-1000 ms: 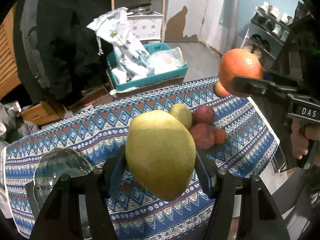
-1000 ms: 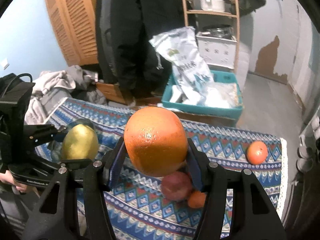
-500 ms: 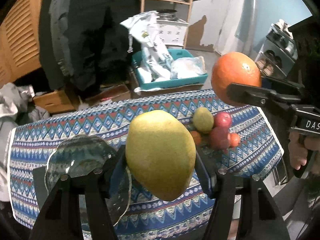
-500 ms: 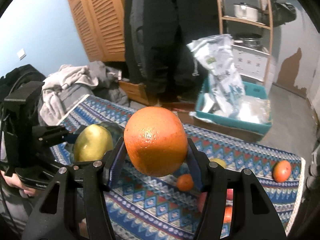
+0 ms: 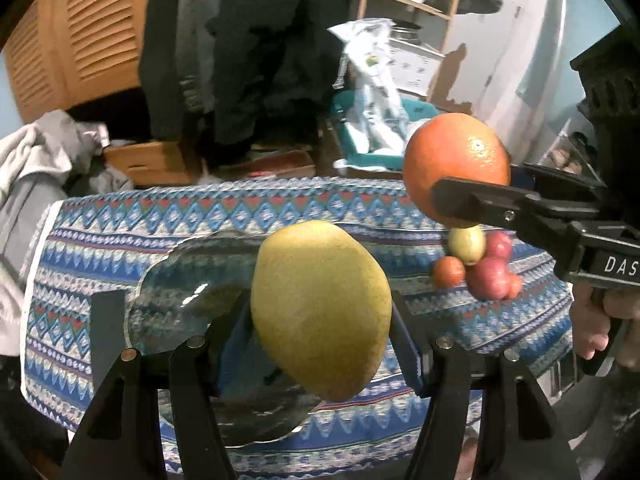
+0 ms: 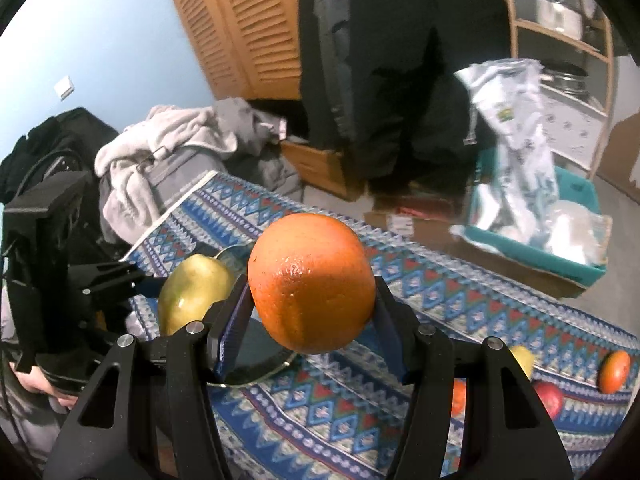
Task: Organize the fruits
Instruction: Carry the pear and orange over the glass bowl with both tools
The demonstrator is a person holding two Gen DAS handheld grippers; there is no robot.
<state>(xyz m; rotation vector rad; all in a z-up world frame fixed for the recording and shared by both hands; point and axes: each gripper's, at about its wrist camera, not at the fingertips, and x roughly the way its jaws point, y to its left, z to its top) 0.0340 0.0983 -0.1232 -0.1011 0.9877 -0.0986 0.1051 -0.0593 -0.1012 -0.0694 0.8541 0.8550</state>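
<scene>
Left wrist: left gripper [image 5: 322, 320] clamped mid-mango [image 5: 320, 308]; right gripper [image 6: 310, 304] clamps orange [image 6: 312, 280]. Both firm, smooth; belly grip suits.

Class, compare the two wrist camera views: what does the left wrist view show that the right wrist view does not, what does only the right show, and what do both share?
Only the left wrist view shows the person's right hand on its handle.

Only the right wrist view shows the wall switch and the lone orange fruit apart from the rest.

Both show the yellow-green mango held in the left gripper, the orange held in the right gripper, the glass plate and the patterned tablecloth.
</scene>
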